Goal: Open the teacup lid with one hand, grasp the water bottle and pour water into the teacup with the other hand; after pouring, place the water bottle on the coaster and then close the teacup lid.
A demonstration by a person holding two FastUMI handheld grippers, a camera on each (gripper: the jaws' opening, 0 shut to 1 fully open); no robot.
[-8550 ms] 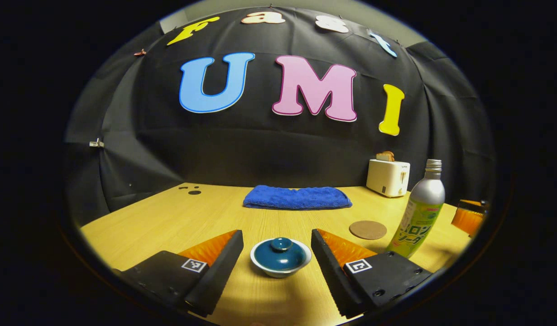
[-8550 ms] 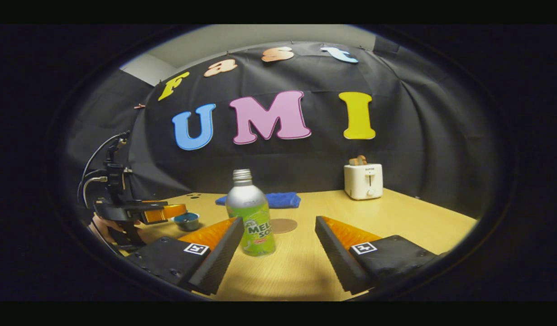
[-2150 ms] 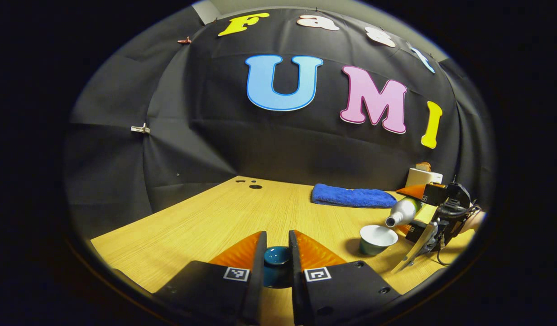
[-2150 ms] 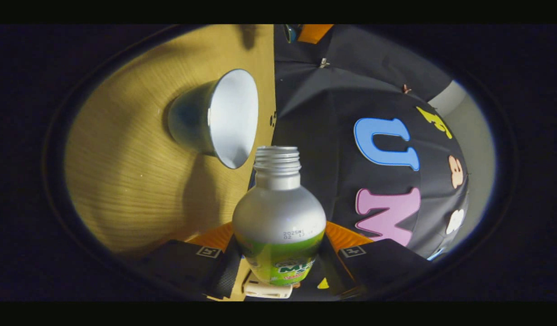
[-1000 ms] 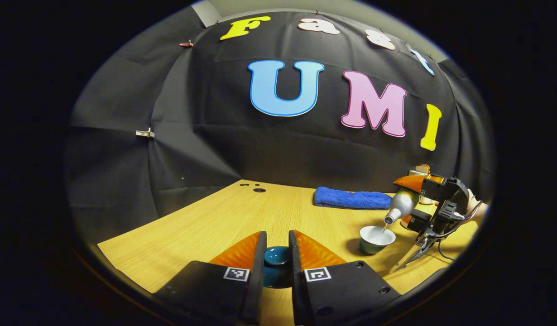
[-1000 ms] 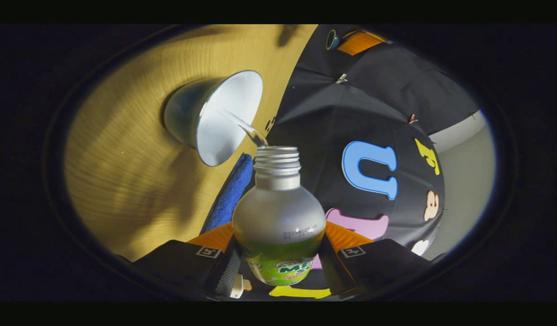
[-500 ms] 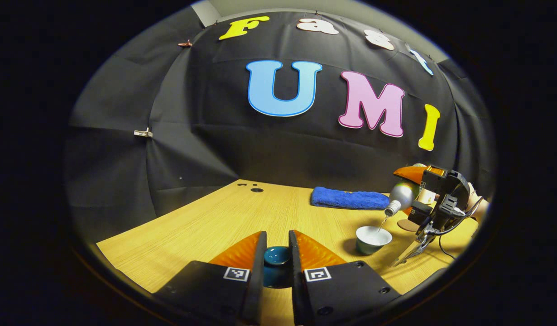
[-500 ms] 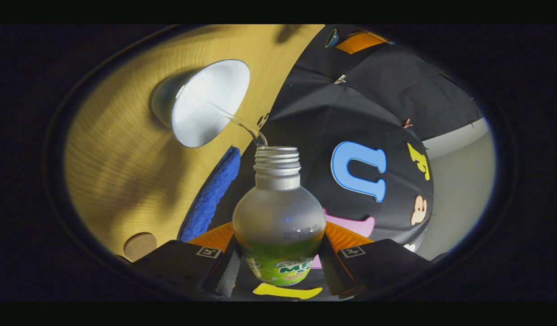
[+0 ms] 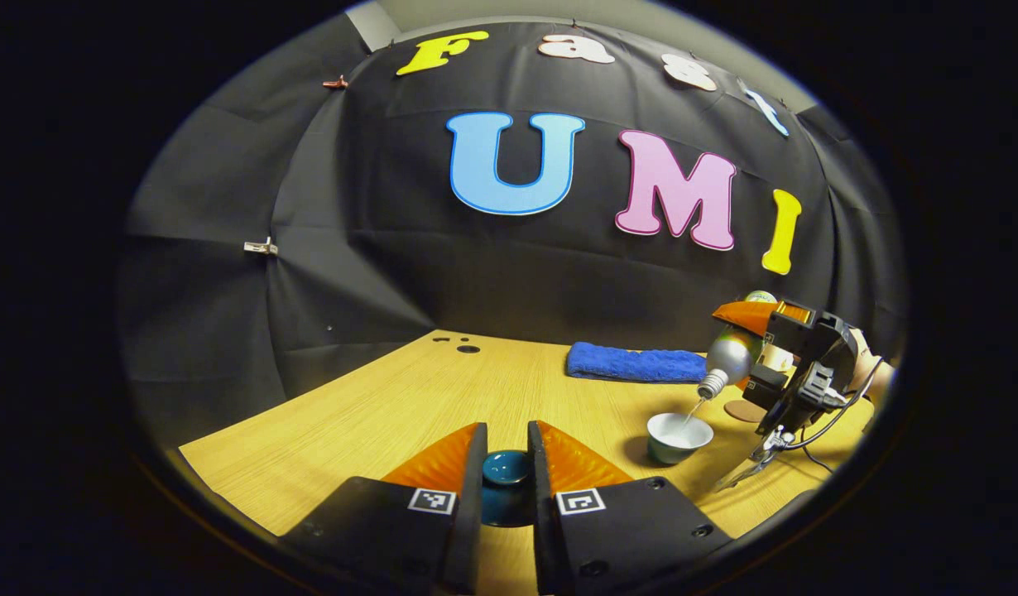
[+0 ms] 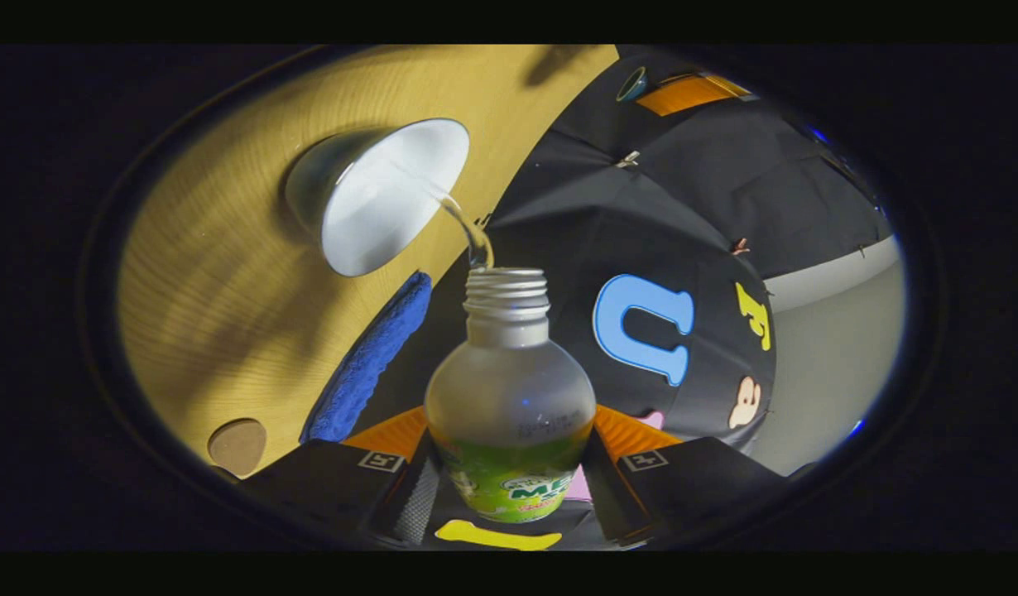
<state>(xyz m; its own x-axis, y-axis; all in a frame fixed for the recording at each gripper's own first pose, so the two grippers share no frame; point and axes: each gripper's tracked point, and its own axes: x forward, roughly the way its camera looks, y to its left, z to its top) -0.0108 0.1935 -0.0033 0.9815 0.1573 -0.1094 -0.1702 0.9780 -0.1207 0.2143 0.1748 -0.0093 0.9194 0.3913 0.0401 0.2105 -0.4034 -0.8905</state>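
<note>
While its two fingers press in on either side of the teacup lid [image 9: 506, 468], the left hand-held gripper [image 9: 506, 463] holds that dark teal lid clamped between them, low over the wooden tabletop [image 9: 393, 414] in the left gripper view. Whether the lid touches the wood or hangs just above it cannot be told. Off to the right in the same view stands the open teacup [image 9: 679, 436], white inside and upright on the tabletop, well apart from the lid.

Above the teacup, the right hand-held gripper [image 9: 753, 331] grips the water bottle [image 9: 727, 358], which is tipped mouth-down toward the cup. A thin stream of water [image 9: 691, 409] runs from the mouth into the cup. A hand [image 9: 869, 377] shows behind that gripper.

From the right gripper view, the right hand-held gripper [image 10: 509, 463] is clenched on the green-labelled lower part of the water bottle [image 10: 509, 389], one finger on each side. The threaded mouth has no cap, and the water [image 10: 468, 228] arcs from it into the white bowl of the teacup [image 10: 385, 194]. A round brown coaster [image 10: 237, 445] lies bare on the tabletop [image 10: 228, 273], apart from the cup, and a folded blue towel [image 10: 368, 360] lies between them, toward the booth wall. In the left gripper view the coaster [image 9: 742, 410] sits just behind the pouring gripper, and the blue towel [image 9: 633, 364] lies along the tabletop's far edge.
</note>
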